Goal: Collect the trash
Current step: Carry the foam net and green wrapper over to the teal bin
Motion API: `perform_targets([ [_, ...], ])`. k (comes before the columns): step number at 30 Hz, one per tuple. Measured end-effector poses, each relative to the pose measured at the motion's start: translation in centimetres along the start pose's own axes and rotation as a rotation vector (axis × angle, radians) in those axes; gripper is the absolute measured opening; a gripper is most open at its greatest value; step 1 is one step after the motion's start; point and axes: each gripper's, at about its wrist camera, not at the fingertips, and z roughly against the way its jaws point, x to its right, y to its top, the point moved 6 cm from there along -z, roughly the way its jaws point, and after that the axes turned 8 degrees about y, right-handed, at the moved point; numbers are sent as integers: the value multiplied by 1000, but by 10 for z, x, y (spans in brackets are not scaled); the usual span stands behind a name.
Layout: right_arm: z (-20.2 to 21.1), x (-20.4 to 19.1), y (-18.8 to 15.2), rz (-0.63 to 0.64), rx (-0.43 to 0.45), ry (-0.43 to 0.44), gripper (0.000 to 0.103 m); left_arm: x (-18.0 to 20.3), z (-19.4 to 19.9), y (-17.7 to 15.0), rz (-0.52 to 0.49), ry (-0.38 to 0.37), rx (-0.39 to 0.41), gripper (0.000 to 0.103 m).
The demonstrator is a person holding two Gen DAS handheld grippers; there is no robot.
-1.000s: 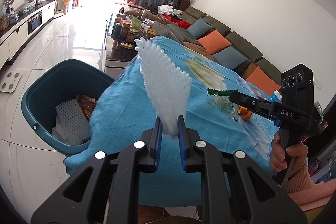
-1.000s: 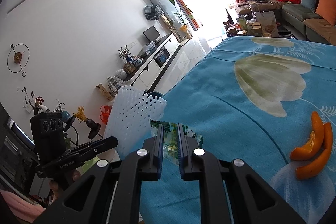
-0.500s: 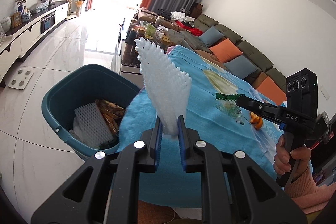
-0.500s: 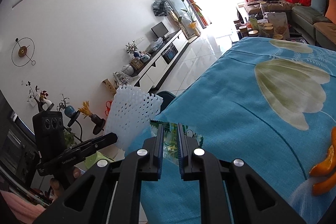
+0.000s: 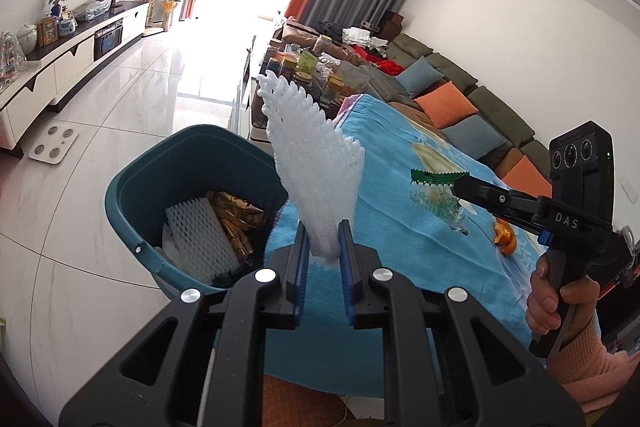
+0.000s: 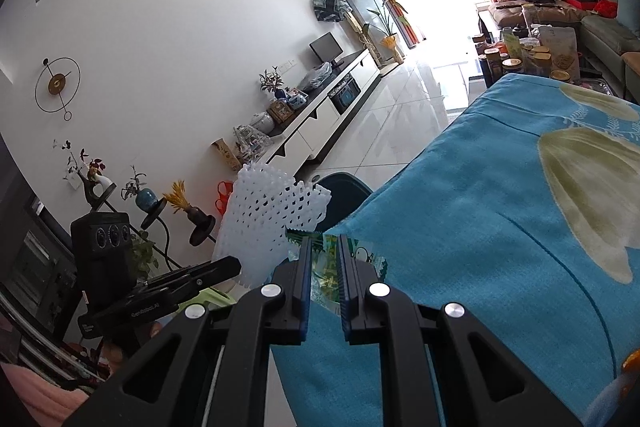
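My left gripper [image 5: 324, 239] is shut on a white foam net sleeve [image 5: 316, 163] that stands up from its pads, over the table's left edge beside the teal bin [image 5: 132, 195]. That bin on the floor holds another foam net [image 5: 196, 239] and brown wrappers [image 5: 236, 219]. My right gripper [image 6: 325, 255] is shut on a clear snack wrapper with a green serrated top [image 6: 332, 259]. In the left wrist view the right gripper [image 5: 456, 187] holds this wrapper [image 5: 438, 195] above the blue tablecloth [image 5: 384, 187]. The foam net [image 6: 268, 223] and left gripper [image 6: 236, 269] show in the right wrist view.
Orange peel [image 5: 504, 235] lies on the cloth near the right gripper; a sliver of peel [image 6: 632, 361] shows at the right wrist view's edge. A low table with jars [image 5: 312, 75], a sofa [image 5: 460, 99], a TV cabinet [image 5: 72, 55] and a floor scale [image 5: 54, 145] surround the tiled floor.
Both grippers have shifted left toward the table's edge with their loads; the bin's inside shows more fully and the orange peel has slid toward the right edge.
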Motion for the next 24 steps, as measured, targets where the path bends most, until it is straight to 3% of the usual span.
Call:
perform_targets([
  [24,-45,-22,19,44,-47,70,11,-31,-6,2,70,104,-7,15],
])
